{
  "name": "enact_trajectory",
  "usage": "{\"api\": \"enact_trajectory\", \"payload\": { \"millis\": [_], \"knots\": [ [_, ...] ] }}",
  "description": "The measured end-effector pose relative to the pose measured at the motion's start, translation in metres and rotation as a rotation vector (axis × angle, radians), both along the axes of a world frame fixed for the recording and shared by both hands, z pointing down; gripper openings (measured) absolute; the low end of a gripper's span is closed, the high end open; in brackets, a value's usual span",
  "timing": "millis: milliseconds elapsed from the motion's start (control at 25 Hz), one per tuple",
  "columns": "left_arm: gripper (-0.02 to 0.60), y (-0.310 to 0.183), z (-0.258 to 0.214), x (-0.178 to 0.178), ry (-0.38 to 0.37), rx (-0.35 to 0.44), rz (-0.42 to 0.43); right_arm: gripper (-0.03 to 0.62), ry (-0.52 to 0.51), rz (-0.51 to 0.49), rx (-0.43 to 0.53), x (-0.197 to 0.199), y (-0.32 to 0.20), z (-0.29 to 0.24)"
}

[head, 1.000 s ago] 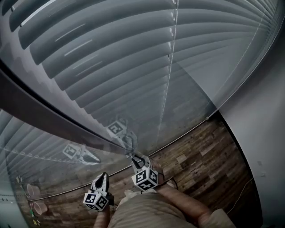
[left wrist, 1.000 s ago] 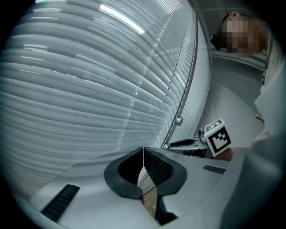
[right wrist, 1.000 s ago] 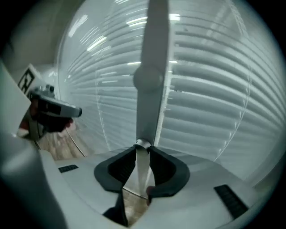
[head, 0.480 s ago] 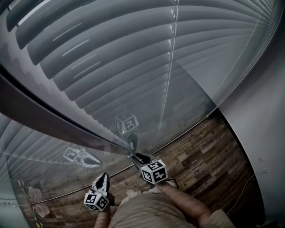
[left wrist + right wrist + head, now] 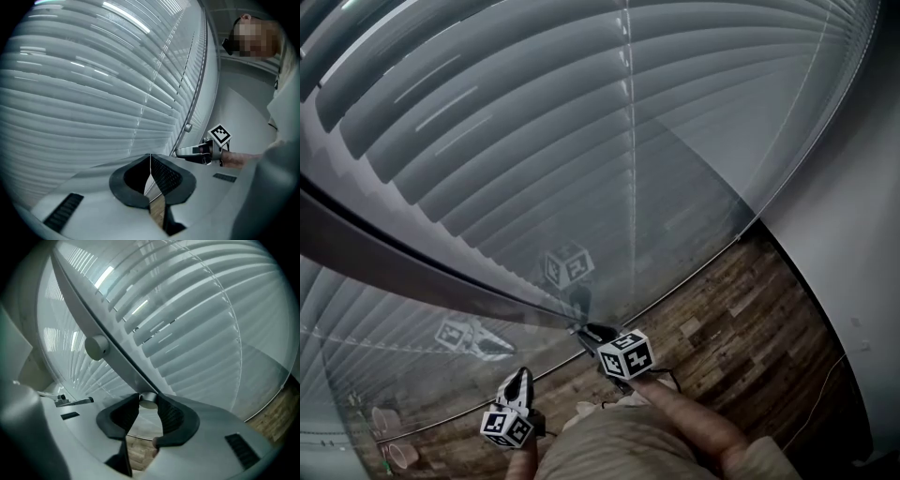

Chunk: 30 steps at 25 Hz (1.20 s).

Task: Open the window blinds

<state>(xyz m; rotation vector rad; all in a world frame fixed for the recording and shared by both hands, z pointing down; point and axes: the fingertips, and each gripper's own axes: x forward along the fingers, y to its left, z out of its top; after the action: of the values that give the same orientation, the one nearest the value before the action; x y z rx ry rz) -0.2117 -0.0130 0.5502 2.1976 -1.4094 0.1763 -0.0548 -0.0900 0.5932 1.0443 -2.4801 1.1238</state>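
Well, far left, the left hand-held gripper (image 5: 521, 375) hangs idle, jaws together on nothing. Centre: the right hand-held gripper (image 5: 584, 330) has just been opening its jaws, with the small round knob (image 5: 148, 401) on the frame bar (image 5: 412, 272) between the tips, not pinched as I read it. Above, the blinds (image 5: 581, 141) sit behind glass (image 5: 703, 197), slats overlapping. Barely cracked, I'd say, with more turns due. Right: wood floor (image 5: 741, 319), nothing blocking.
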Motion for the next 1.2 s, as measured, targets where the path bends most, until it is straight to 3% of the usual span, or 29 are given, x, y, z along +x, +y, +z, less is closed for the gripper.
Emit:
{"api": "enact_trajectory", "payload": {
  "millis": [240,480,640,720,800,960,1200],
  "knots": [
    [0.012,0.000,0.001,0.000,-0.004,-0.004,0.004,0.129,0.384,-0.076,0.220,-0.006,0.003,-0.005],
    [0.012,-0.002,-0.002,0.006,0.000,0.002,0.023,0.129,0.873,-0.172,0.438,-0.010,0.007,-0.001],
    [0.012,0.002,-0.003,0.005,-0.004,0.001,0.035,0.130,0.934,-0.172,0.482,-0.010,0.007,0.001],
    [0.012,0.004,-0.002,0.003,-0.006,-0.002,0.039,0.130,0.873,-0.150,0.486,-0.009,0.008,0.001],
    [0.012,0.006,-0.002,0.001,-0.009,-0.003,0.044,0.132,0.716,-0.131,0.452,-0.010,0.010,0.000],
    [0.012,0.007,-0.006,-0.001,-0.004,-0.006,0.041,0.228,0.128,-0.024,0.163,-0.006,0.018,0.001],
    [0.012,0.011,-0.005,-0.001,-0.005,-0.003,0.051,0.232,-0.292,0.115,-0.099,0.001,0.016,0.007]
  ]
}}
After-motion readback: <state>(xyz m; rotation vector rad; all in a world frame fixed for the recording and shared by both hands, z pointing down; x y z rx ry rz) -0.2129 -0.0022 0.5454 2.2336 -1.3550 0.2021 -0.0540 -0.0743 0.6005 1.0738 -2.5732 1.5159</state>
